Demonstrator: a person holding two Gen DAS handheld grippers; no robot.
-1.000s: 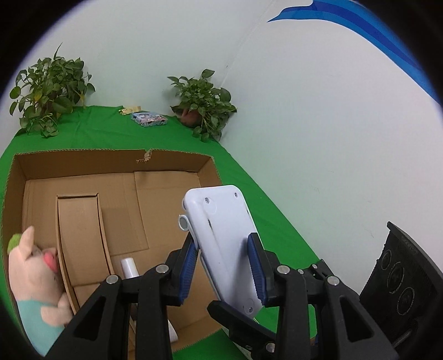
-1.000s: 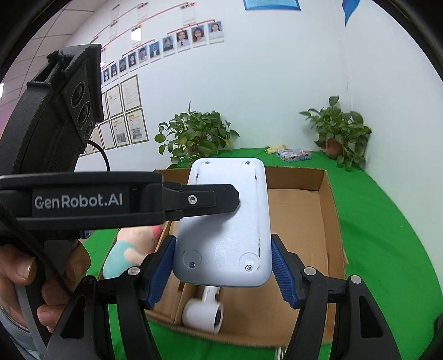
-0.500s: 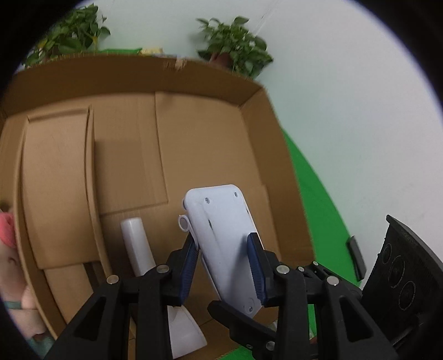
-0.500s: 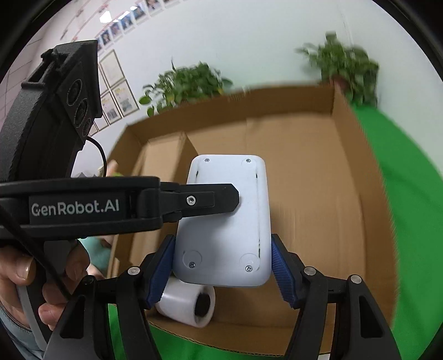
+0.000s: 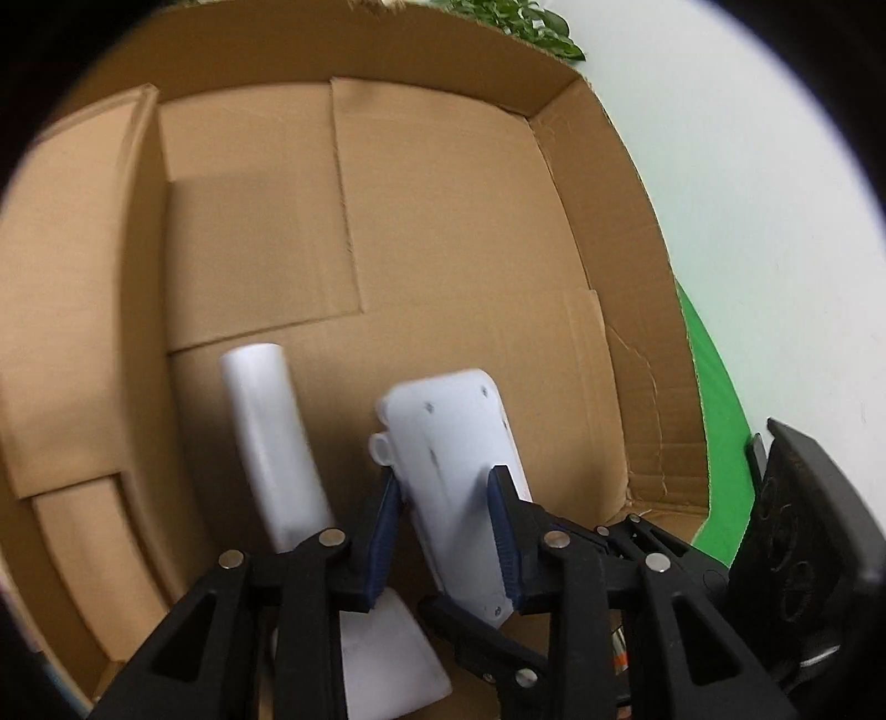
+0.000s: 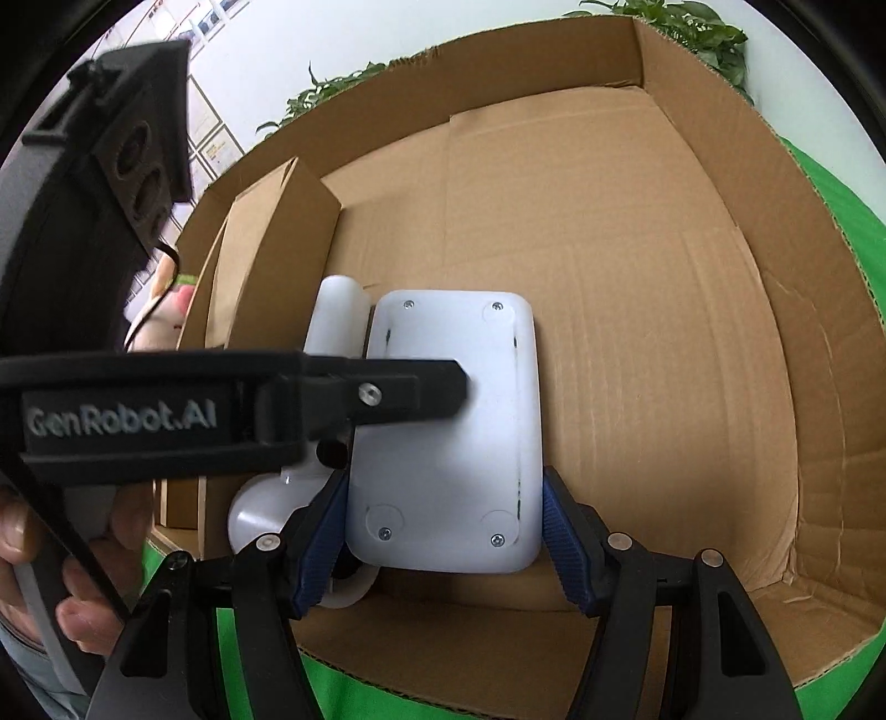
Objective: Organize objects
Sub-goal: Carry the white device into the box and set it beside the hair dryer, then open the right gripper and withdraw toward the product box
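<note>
A flat white plastic device [image 6: 448, 437] with screws in its back is held low inside an open cardboard box [image 6: 637, 288]. My left gripper [image 5: 446, 531] is shut on the device's [image 5: 448, 443] thin edges. My right gripper [image 6: 446, 531] is shut on its wide sides from the near end. The left gripper's finger [image 6: 382, 393] crosses the device in the right wrist view. A white curved plastic piece [image 5: 271, 437] lies on the box floor just left of the device, also seen in the right wrist view [image 6: 332, 327].
A folded cardboard divider [image 6: 260, 260] stands along the box's left side. A pink plush toy [image 6: 160, 315] sits outside the box's left wall. Green cloth [image 6: 830, 194] covers the table around the box. A potted plant [image 5: 515, 22] stands behind the box.
Both grippers have moved forward and down with the white device, from above the box rim to low inside it beside the white curved piece.
</note>
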